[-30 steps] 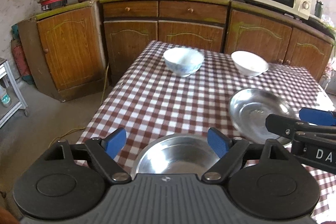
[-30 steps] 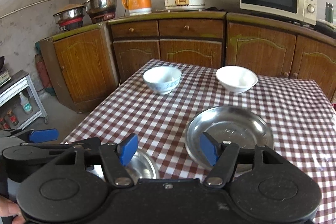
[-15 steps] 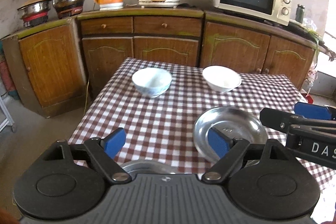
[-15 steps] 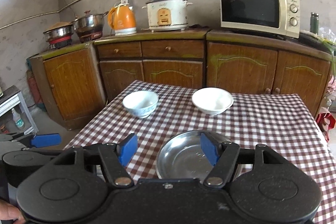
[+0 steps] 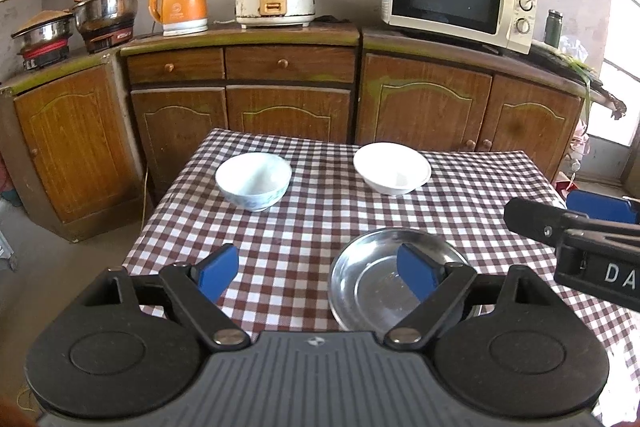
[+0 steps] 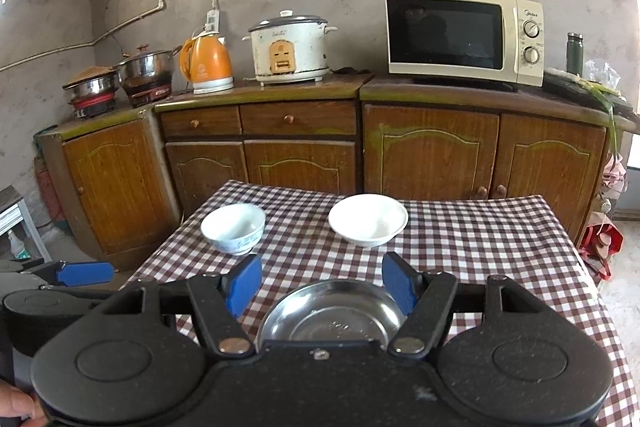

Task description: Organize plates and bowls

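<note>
two hand-held grippers hang above a table [image 5: 304, 227] covered in a red-and-white checked cloth in a rustic kitchen. the left gripper [image 5: 318, 271] has its blue-padded fingers spread wide and grasps nothing; its right pad overlaps in view the steel plate [image 5: 372, 291] lying on the near part of the cloth. the right gripper [image 6: 322, 285] is likewise wide open and empty, with the same steel plate [image 6: 332, 315] framed between its fingers and below them. farther back on the table sit two bowls, well apart from each other: a blue-patterned bowl [image 5: 253, 181] to the left and a plain white bowl [image 5: 392, 173] to the right, both upright. in the right wrist view they appear as the blue-patterned bowl [image 6: 233, 228] and the white bowl [image 6: 368, 219], just beyond the plate. behind the table runs a row of wooden cabinets [image 6: 300, 147] bearing a microwave [image 6: 464, 37], a rice cooker [image 6: 290, 53], an orange kettle [image 6: 206, 65] and steel pots [image 6: 146, 69].
</note>
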Demonstrator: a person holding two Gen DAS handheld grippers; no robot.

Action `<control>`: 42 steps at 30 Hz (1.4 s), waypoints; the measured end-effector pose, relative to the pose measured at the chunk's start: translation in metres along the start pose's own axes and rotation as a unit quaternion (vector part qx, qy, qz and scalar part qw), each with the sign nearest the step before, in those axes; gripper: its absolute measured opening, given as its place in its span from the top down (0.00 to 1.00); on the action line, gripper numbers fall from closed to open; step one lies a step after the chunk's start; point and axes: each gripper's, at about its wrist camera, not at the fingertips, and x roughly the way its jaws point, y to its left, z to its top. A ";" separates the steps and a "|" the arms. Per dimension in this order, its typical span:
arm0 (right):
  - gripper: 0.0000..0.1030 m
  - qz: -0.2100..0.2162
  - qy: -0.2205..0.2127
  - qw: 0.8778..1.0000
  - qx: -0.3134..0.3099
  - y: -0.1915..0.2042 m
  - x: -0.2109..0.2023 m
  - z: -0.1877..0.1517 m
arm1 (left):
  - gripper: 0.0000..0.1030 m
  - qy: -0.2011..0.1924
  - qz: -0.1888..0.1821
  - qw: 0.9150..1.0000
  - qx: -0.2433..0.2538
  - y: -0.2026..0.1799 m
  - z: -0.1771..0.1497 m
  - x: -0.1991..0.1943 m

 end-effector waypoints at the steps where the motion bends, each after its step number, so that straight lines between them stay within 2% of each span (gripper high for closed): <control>1: 0.23 -0.001 -0.001 1.000 0.000 -0.002 0.000 0.002 | 0.14 -0.001 -0.001 1.000 0.001 -0.002 0.002 0.000; 14: 0.23 -0.017 -0.009 1.000 0.008 -0.030 0.009 0.016 | 0.14 -0.004 -0.013 1.000 0.011 -0.024 0.020 0.015; 42: 0.23 -0.041 -0.002 0.999 0.025 -0.067 0.057 0.027 | 0.13 0.007 -0.019 1.000 0.018 -0.051 0.040 0.057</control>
